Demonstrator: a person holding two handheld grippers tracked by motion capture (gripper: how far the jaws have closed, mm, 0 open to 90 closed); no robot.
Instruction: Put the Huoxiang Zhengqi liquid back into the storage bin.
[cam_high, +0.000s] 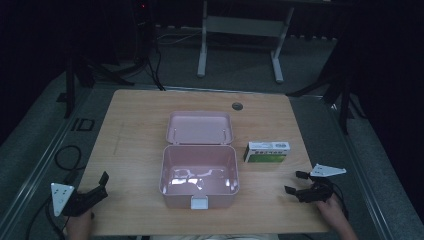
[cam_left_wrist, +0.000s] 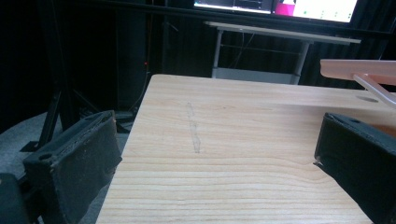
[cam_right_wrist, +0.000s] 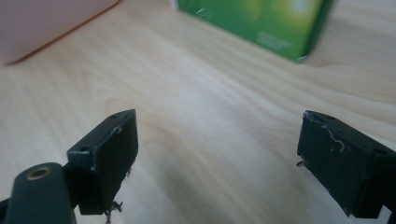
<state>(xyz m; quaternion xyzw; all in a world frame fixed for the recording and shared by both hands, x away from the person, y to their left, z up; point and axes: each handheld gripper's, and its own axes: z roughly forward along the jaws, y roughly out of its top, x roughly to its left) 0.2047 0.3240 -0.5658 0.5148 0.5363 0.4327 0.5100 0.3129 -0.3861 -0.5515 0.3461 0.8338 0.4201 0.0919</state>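
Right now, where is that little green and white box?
In the high view, the box lies on the table, just right of the open pink case and a little ahead of the right tongs.

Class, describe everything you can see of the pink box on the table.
The pink box looks like smooth, glossy plastic, rectangular with rounded corners. Its hinged lid is swung fully open and lies back behind it, inner side up. The inside is empty and reflects light. A pale latch sits on the front wall. It rests mid-table, nearer the front edge, apart from the green and white carton and both grippers.
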